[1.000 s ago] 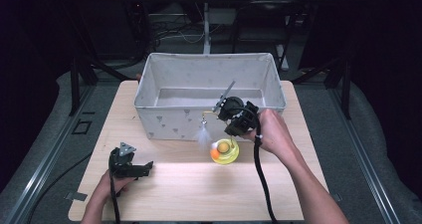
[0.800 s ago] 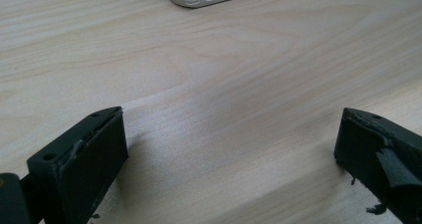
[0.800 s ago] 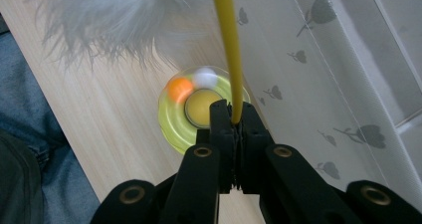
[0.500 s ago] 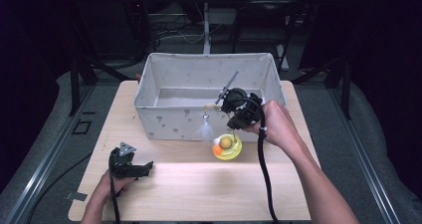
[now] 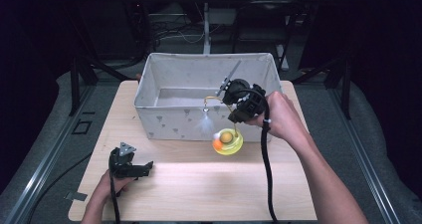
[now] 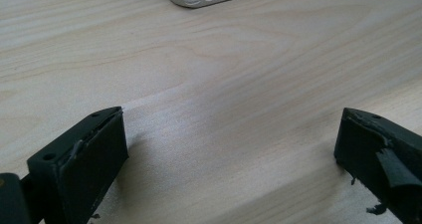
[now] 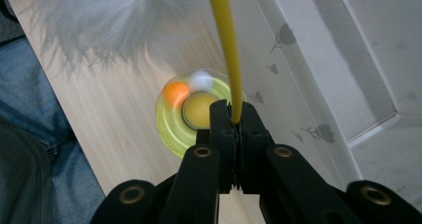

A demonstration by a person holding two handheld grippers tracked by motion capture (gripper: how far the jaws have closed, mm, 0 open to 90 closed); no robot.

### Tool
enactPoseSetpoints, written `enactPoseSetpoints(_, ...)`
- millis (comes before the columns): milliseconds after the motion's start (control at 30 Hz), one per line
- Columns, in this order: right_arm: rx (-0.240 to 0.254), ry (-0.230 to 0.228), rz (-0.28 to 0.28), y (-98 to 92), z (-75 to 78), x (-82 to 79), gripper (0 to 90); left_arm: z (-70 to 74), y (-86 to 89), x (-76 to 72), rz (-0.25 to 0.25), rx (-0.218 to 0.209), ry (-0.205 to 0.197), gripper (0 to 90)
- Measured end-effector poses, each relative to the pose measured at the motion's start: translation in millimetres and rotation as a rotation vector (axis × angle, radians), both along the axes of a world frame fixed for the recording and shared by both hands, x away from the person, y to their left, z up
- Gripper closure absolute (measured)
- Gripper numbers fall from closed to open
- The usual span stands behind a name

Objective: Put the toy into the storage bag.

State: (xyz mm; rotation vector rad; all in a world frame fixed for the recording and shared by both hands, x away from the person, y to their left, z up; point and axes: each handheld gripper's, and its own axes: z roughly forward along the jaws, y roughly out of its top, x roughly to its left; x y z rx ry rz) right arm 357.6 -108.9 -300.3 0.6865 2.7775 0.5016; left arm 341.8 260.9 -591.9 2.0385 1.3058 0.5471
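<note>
- Pale wooden table [image 5: 199, 194] with a fine, smooth grain stands in a dark room; black metal frames and cables sit behind it, grey floor to each side.
- A white fabric bin [image 5: 169, 122] with small grey printed marks rests on the far half of the table, open at the top.
- The right gripper [image 5: 234, 115] is held up in front of the bin's near wall, its jaws pressed together on a thin yellow wire [image 7: 225, 45].
- The wire arches up from the fingertips; a wispy white feather tuft [image 5: 205, 124] hangs at its far end, against the bin wall.
- Just below the right fingertips lies a round, translucent yellow-green dish [image 7: 171, 124] holding an orange ball [image 7: 175, 92] and a white ball [image 7: 201, 79], with a dull yellow hub in the middle.
- The left gripper [image 5: 142, 168] rests on the near left of the table, well apart from the toy, jaws spread wide with bare wood between them.
- Its black pads [image 6: 89, 154] look worn and frayed at the edges.
</note>
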Motion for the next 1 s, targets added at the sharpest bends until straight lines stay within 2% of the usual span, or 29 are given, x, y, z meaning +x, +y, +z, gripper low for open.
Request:
enactPoseSetpoints(300,-0.004,-0.009,0.009,1.7,14.9,-1.4,88.9,0.0,-0.3,-0.3,0.002,-0.002,0.002,0.3)
enactPoseSetpoints(367,-0.018,-0.014,0.016,2.4,20.4,-2.6,88.9,0.0,-0.1,-0.2,0.0,-0.001,0.002,0.3)
enactPoseSetpoints(467,0.001,-0.025,0.02,2.1,31.5,-3.1,88.9,0.0,-0.1,-0.1,0.0,-0.001,0.001,0.2)
enactPoseSetpoints(733,0.001,-0.048,0.031,6.5,51.5,-1.5,88.9,0.5,0.3,-0.1,-0.006,0.001,0.007,0.2)
enactPoseSetpoints(1000,0.003,-0.049,0.031,9.6,64.4,3.8,88.9,0.6,0.3,-0.2,-0.006,0.002,0.007,0.2)
